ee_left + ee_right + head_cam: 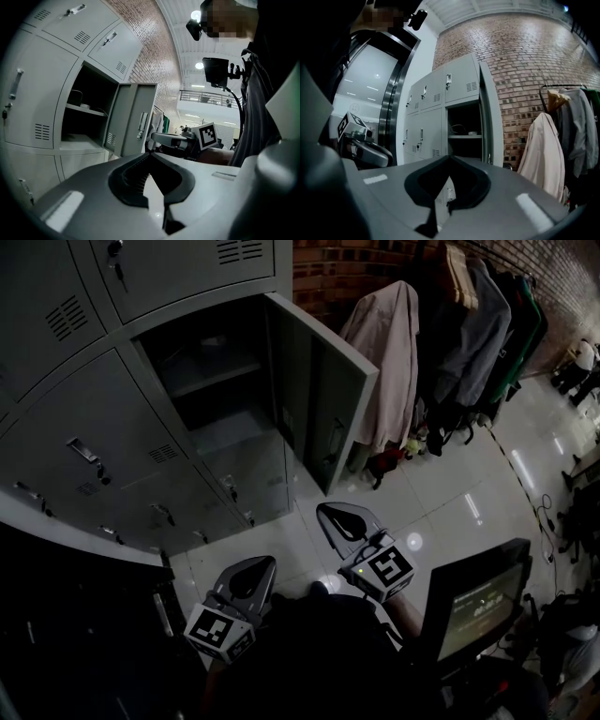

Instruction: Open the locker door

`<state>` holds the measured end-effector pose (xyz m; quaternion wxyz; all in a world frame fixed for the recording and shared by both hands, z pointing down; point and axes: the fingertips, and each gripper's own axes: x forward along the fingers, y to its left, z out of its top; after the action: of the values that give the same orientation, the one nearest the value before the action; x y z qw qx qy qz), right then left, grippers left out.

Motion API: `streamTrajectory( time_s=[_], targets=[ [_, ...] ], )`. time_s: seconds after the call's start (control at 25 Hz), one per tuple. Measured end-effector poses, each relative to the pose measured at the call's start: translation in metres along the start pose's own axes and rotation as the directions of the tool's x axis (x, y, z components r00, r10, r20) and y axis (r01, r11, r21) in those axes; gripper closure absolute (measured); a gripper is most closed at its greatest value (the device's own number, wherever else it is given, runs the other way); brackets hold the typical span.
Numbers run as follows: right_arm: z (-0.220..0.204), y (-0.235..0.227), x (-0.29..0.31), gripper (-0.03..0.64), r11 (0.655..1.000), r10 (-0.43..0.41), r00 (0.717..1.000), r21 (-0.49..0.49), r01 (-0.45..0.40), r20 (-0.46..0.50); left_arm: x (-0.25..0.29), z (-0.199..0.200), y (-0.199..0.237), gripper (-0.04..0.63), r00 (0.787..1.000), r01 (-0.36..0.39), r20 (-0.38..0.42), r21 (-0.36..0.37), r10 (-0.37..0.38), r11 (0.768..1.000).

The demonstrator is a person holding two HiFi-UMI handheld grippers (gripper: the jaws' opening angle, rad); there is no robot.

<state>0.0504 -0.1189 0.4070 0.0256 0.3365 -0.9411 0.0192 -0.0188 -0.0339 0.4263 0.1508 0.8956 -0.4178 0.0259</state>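
The grey locker bank (84, 427) fills the left of the head view. One compartment stands open, its door (323, 399) swung out to the right with the handle on its face. Inside it are a shelf (211, 367) and a dark interior. Both grippers hang low, in front of the lockers and apart from the door. My left gripper (268, 562) is shut with nothing in it, tips meeting (150, 153). My right gripper (322, 510) is also shut and empty (450, 157). The open door also shows in the left gripper view (136, 119) and edge-on in the right gripper view (486, 117).
Neighbouring locker doors (141, 474) are closed, with small handles. Coats hang on a rack (394, 343) against the brick wall (520, 61), right of the open door. A monitor on a stand (478, 601) sits at the lower right. The floor is pale glossy tile (441, 493).
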Motion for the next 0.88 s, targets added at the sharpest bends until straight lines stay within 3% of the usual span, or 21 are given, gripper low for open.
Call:
streamTrajectory(
  time_s=[0.2, 0.36, 0.52, 0.88],
  targets=[
    [0.000, -0.004, -0.006, 0.617, 1.000, -0.006, 1.000, -0.003, 0.006, -0.003, 0.002, 0.000, -0.003, 0.580, 1.000, -0.001, 0.002, 0.007, 0.001, 1.000],
    [-0.001, -0.003, -0.007, 0.617, 1.000, -0.003, 1.000, -0.001, 0.003, -0.002, 0.004, 0.001, -0.005, 0.583, 1.000, -0.016, -0.003, 0.052, 0.016, 0.999],
    [0.000, -0.007, -0.009, 0.617, 1.000, -0.009, 1.000, 0.001, 0.009, -0.001, 0.004, 0.007, -0.008, 0.580, 0.999, 0.005, 0.039, 0.016, -0.005, 1.000],
    [-0.006, -0.033, -0.017, 0.616, 0.997, -0.077, 0.997, 0.000, 0.077, -0.013, 0.006, 0.002, -0.008, 0.580, 1.000, -0.009, 0.023, 0.007, 0.009, 1.000]
  ],
)
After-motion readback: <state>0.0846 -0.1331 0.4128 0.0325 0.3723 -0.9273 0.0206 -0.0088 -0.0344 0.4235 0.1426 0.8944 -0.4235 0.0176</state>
